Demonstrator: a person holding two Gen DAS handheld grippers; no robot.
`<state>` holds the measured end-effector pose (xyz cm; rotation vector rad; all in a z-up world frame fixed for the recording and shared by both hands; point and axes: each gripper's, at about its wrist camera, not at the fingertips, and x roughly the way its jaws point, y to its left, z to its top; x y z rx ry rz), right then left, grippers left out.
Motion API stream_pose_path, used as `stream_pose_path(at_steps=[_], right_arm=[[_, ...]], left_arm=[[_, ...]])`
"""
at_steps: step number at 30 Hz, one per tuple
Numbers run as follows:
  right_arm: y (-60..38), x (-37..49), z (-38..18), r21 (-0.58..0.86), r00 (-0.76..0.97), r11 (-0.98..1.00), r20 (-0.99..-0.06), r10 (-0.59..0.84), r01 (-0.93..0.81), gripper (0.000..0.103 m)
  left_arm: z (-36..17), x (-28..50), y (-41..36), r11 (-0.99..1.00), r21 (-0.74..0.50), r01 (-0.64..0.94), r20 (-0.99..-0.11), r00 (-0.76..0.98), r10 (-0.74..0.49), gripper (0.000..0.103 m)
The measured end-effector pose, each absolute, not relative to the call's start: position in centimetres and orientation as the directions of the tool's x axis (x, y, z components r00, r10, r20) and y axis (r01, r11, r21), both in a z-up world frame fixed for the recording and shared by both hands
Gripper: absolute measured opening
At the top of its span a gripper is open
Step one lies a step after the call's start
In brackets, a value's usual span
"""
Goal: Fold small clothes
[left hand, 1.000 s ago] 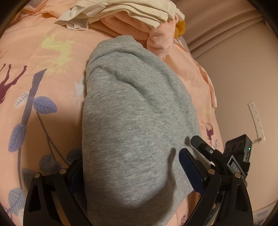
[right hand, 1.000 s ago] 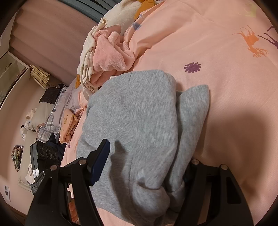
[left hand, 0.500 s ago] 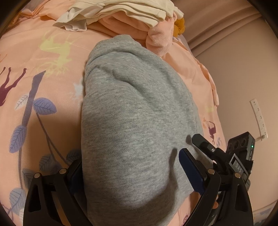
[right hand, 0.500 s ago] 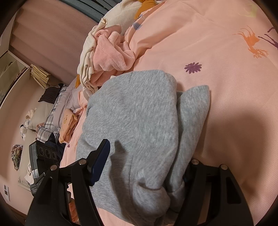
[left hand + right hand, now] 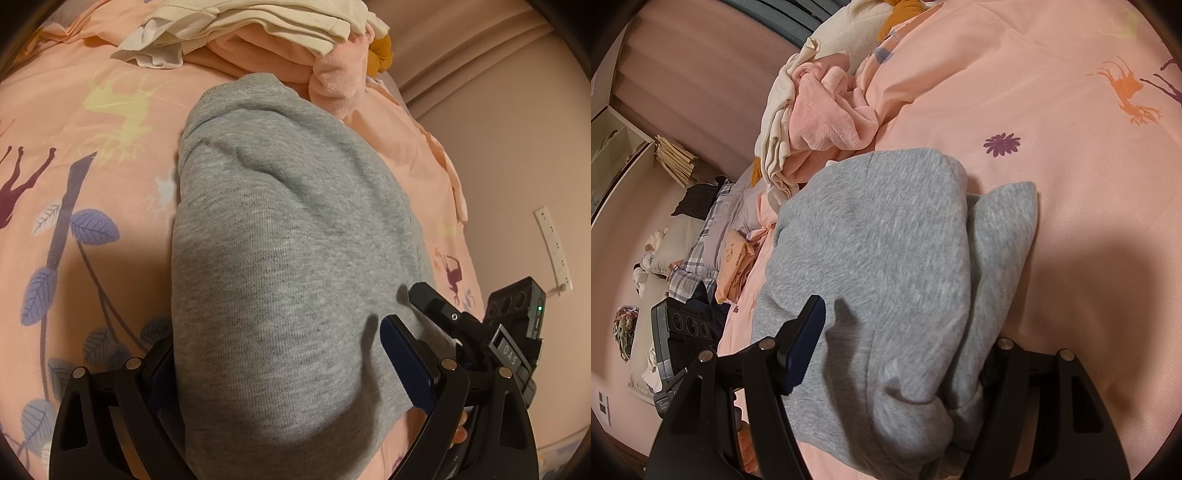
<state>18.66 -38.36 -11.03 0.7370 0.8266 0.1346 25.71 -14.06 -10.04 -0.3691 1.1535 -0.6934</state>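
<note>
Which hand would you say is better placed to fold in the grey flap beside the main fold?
Right, I would say. The grey flap lies just ahead of the right gripper, by its outer side; the left gripper straddles the opposite side of the garment, where no flap shows.

The sweatshirt lies on the bedspread, folded, with a flap to its right in the right wrist view. A clothes pile lies behind it, touching its far edge. Each gripper straddles a near end, left, right.
</note>
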Motion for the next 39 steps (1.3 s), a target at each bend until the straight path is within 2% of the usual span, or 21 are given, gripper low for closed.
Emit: stream_pose_path(at_steps=[13,20,24,39], right_arm=[[-38.2,18.7,-10.9,0.630,0.684,0.759,-0.628,0.372,0.166,0.066],[-37.6,18.8,-10.7,0.591,0.683,0.790,-0.645,0.342,0.164,0.056],[-37.4,18.8,-10.5,0.573,0.686,0.802,-0.652,0.322,0.168,0.048],[-36.0,18.6,-9.3,0.509,0.717,0.849,-0.646,0.263,0.146,0.034]], left_arm=[[-9.8,25.3,-14.6,0.762,-0.555,0.333,-0.731,0.241,-0.638,0.095],[-9.8,25.0,-15.1,0.788,-0.506,0.350,-0.756,0.261,-0.601,0.095],[-9.6,24.6,-15.5,0.810,-0.461,0.362,-0.775,0.281,-0.566,0.092],[-9.3,24.0,-14.9,0.831,-0.425,0.360,-0.780,0.319,-0.538,0.077]])
